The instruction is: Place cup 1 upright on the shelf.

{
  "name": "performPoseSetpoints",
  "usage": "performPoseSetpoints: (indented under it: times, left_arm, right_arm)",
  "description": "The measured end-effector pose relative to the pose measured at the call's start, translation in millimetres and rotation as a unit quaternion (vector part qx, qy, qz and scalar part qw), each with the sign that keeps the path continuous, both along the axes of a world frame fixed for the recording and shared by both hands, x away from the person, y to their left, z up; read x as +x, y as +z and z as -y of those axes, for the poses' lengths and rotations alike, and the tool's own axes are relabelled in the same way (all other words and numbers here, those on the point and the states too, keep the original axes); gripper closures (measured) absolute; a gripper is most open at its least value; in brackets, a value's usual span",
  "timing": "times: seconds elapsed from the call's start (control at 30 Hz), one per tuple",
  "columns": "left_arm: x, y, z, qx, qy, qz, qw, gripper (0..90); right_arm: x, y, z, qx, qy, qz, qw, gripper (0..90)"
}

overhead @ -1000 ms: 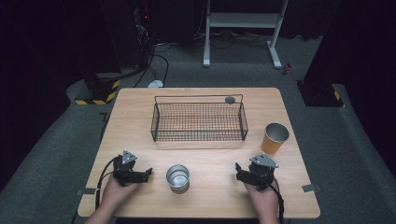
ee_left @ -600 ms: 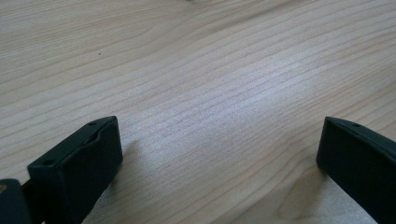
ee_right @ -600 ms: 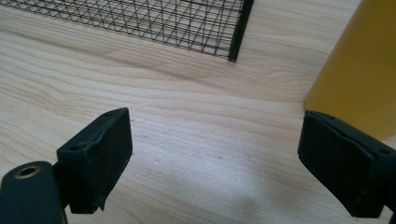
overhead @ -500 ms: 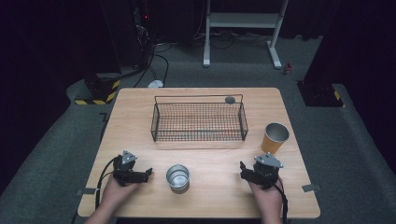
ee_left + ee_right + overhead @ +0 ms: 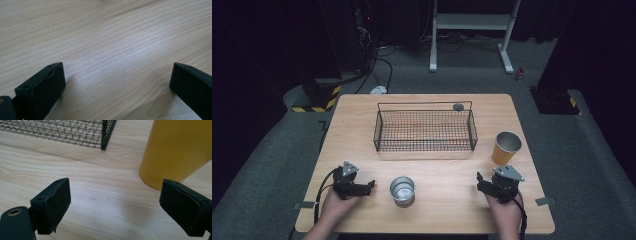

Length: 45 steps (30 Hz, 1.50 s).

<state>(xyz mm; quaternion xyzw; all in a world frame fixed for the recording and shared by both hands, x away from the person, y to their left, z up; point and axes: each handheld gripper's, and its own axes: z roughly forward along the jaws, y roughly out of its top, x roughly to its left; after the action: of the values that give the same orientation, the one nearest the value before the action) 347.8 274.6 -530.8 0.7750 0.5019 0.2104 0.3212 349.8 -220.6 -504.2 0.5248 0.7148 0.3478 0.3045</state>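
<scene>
Wire basket [image 5: 425, 131] sits in the middle of the wooden tabletop [image 5: 362, 115], toward its far half, with a small dark round object [image 5: 458, 106] just behind its far right corner. Bare wood runs as a strip along the basket's left side and another along its right, out to the tabletop's edges. An orange cup [image 5: 505, 148] stands upright near the right edge, apart from the basket's right end; in the right gripper view it rises just beyond the right jaw, with the basket's near corner [image 5: 106, 133] farther off to the left. A small metal cup [image 5: 402, 189] stands on the near half, between the two hands, with open wood on each side. The left gripper [image 5: 367, 186] rests low near the front left corner, jaws spread wide over bare wood. The right gripper [image 5: 482, 183] lies near the front right edge, jaws also wide apart with nothing between them.
</scene>
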Motion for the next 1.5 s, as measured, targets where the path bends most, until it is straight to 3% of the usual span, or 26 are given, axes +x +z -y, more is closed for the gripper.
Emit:
performPoseSetpoints:
  times: [0.27, 1.0, 1.4, 1.5]
  left_arm:
    - [0.0, -0.1, 0.0, 0.0, 0.0, 0.001, 1.0, 0.7]
    - [1.0, 0.2, -0.5, 0.003, -0.001, 0.0, 1.0, 0.5]
    - [0.1, -0.1, -0.8, 0.002, 0.003, 0.001, 1.0, 0.6]
    - [-0.3, 0.0, -0.9, 0.002, 0.004, 0.001, 1.0, 0.6]
  right_arm:
    - [0.4, 1.0, 9.1, 0.008, -0.027, 0.008, 0.9996, 10.1]
    - [-0.2, 8.2, 23.3, 0.005, -0.054, 0.02, 0.9983, 11.0]
    - [19.0, 13.2, 35.9, 0.012, -0.057, 0.017, 0.9981, 9.6]
    - [23.5, 16.3, 38.8, -0.002, -0.055, 0.016, 0.9983, 9.1]
